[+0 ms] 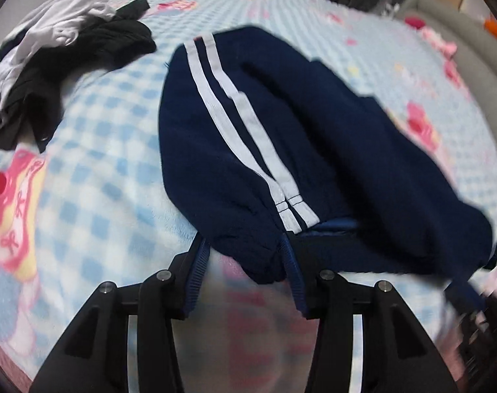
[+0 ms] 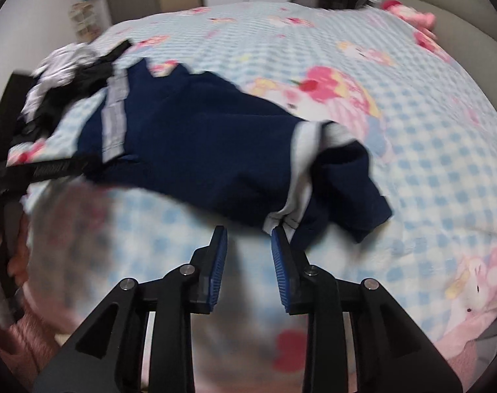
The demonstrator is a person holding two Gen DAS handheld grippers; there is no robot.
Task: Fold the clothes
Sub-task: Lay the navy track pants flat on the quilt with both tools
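Covering bed, checked blanket [image 1: 117, 124], clothes pile [image 1: 52, 49]

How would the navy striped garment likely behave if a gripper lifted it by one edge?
The navy garment would probably sag and drape, since it already lies in soft folds on the checked blanket. Its fuzzy surface suggests it would not slip easily. It looks thick, so perhaps slightly heavy for clothing.

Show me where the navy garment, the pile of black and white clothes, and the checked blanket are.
navy garment [image 1: 330, 150], left wrist view, dark middle panel.
pile of black and white clothes [image 1: 68, 46], left wrist view, centre of heap.
checked blanket [image 2: 444, 170], right wrist view, bare blue checks.
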